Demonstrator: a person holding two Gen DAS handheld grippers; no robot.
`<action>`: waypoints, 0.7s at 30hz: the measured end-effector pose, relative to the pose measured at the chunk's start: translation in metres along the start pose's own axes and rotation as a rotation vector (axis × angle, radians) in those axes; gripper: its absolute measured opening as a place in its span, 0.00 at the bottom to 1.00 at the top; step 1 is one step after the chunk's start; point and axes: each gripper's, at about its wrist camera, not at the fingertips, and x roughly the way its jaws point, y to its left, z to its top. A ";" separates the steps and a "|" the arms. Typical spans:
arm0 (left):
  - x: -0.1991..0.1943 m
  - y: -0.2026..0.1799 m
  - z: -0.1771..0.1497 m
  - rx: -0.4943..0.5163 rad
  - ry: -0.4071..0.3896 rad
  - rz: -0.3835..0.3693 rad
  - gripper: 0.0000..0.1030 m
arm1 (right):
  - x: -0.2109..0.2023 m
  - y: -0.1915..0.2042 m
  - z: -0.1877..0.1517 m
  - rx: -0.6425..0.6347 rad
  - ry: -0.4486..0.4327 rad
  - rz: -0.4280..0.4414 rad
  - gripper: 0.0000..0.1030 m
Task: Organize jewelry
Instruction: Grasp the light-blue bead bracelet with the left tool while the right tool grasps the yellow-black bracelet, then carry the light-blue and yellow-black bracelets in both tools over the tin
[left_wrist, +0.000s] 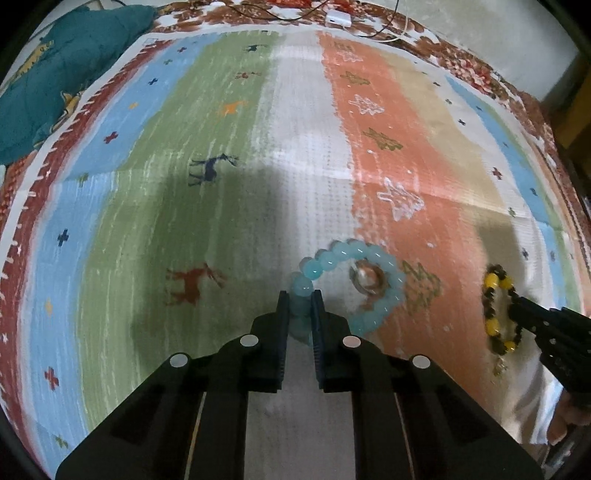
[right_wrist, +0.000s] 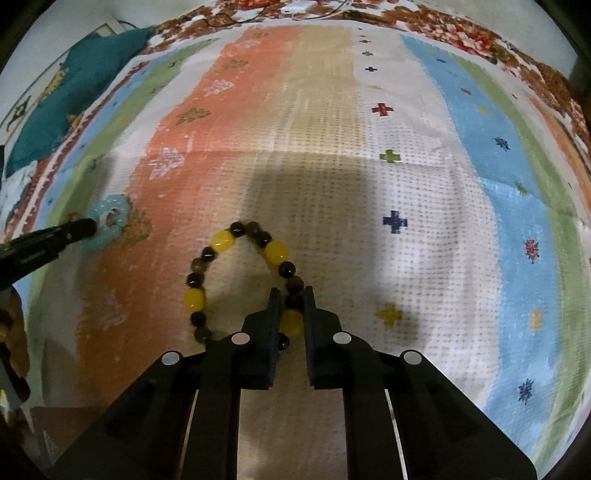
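My left gripper (left_wrist: 300, 295) is shut on a pale blue bead bracelet (left_wrist: 369, 251), gripping its near-left beads. The bracelet lies on the striped cloth (left_wrist: 221, 147), and a metal ring (left_wrist: 368, 279) sits inside its loop. My right gripper (right_wrist: 291, 291) is shut on a yellow and dark bead bracelet (right_wrist: 221, 240), gripping the beads on its right side. In the left wrist view the right gripper (left_wrist: 515, 306) holds that bracelet (left_wrist: 493, 325) at the far right. In the right wrist view the left gripper (right_wrist: 90, 225) and blue bracelet (right_wrist: 114, 203) show at the far left.
A teal quilted cushion (left_wrist: 55, 74) lies at the far left beyond the cloth. A white charger with cables (left_wrist: 338, 18) lies at the far edge on a floral bedsheet (left_wrist: 480, 70). The person's hand (right_wrist: 11, 332) shows at the left edge.
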 end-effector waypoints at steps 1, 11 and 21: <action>-0.003 -0.003 -0.003 0.006 0.001 -0.006 0.11 | -0.002 0.002 -0.001 -0.006 -0.002 0.001 0.12; -0.037 -0.020 -0.015 0.019 -0.032 -0.040 0.11 | -0.035 0.015 -0.008 -0.035 -0.055 0.017 0.12; -0.064 -0.030 -0.018 0.022 -0.077 -0.074 0.11 | -0.058 0.020 -0.014 -0.057 -0.092 0.028 0.12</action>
